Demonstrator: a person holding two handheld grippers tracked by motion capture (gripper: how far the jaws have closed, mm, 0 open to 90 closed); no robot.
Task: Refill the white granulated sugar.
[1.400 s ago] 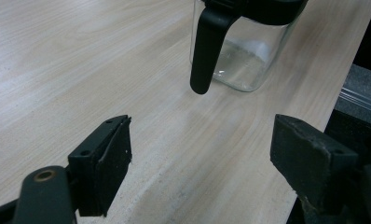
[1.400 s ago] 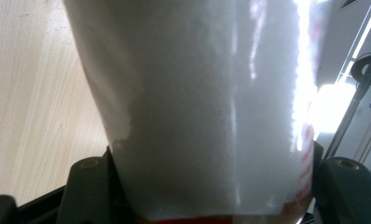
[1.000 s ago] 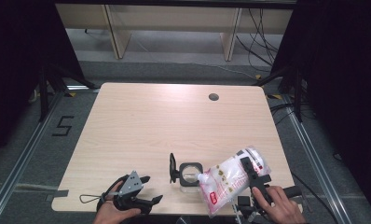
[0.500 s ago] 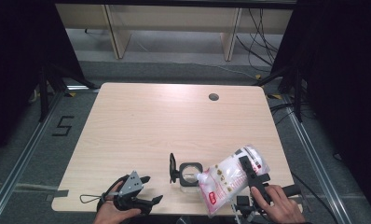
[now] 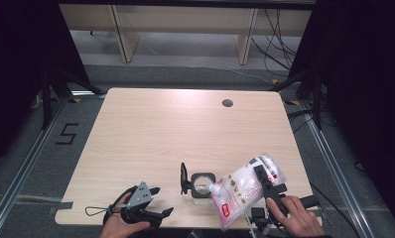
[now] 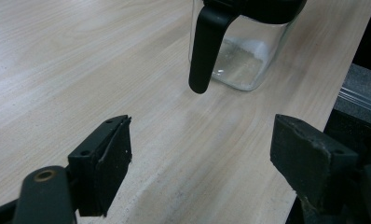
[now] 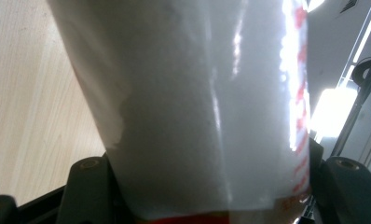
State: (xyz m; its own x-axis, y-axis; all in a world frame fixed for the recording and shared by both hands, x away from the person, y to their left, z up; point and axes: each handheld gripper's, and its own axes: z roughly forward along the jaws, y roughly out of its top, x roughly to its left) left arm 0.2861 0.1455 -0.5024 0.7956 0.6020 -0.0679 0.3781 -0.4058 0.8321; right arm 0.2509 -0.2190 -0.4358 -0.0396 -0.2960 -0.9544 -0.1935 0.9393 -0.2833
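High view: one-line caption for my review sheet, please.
Right gripper tilts a white pouch over a clear jar; left gripper rests open nearby.

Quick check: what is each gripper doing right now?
Left gripper: open, holding nothing.
Right gripper: shut on the white refill pouch.

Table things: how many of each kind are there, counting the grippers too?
Grippers: 2, the left gripper and the right gripper
Glass jars with a black lid: 1, the jar
Plastic pouches: 1, the pouch, tilted toward the jar
Total: 4
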